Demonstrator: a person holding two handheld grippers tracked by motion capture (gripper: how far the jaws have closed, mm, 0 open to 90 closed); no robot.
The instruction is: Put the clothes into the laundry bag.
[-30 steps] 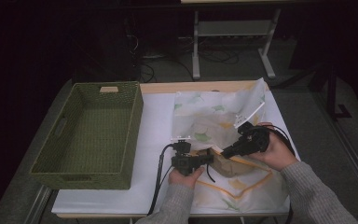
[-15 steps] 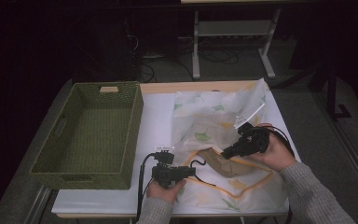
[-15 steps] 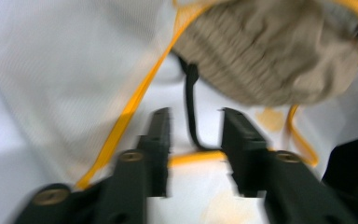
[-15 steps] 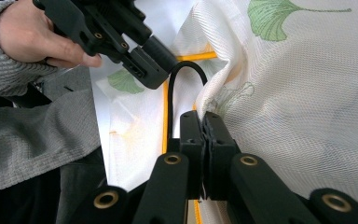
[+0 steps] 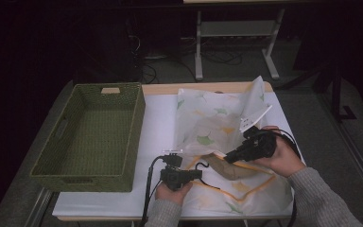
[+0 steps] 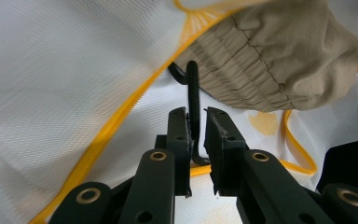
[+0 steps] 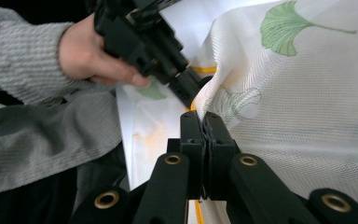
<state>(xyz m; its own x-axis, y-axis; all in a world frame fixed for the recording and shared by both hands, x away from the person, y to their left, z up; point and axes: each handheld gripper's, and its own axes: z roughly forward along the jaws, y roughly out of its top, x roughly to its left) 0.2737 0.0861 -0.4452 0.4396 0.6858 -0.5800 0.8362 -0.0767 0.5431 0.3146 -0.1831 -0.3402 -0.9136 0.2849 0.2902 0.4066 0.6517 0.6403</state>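
A white mesh bag (image 5: 212,118) with green leaf prints and yellow trim lies on the table. From its opening sticks a beige garment (image 5: 231,168) on a black hanger hook (image 5: 201,165). My left gripper (image 5: 198,174) points right at the hook. In the left gripper view the hook (image 6: 192,84) stands between the jaws of the left gripper (image 6: 196,114), which have just been closing; a gap remains beside it. My right gripper (image 5: 227,160) is shut on the bag's edge; the right gripper view shows the right gripper (image 7: 204,116) pinching the mesh (image 7: 307,93).
A green woven basket (image 5: 137,127) stands at the left on the white-covered table (image 5: 158,123). The person's grey sleeves come in from the front edge. Dark floor, cables and a stand's legs lie beyond the table.
My left gripper has moved left and toward the front edge, away from the garment, then stayed there. The right gripper has kept still on the bag's edge.
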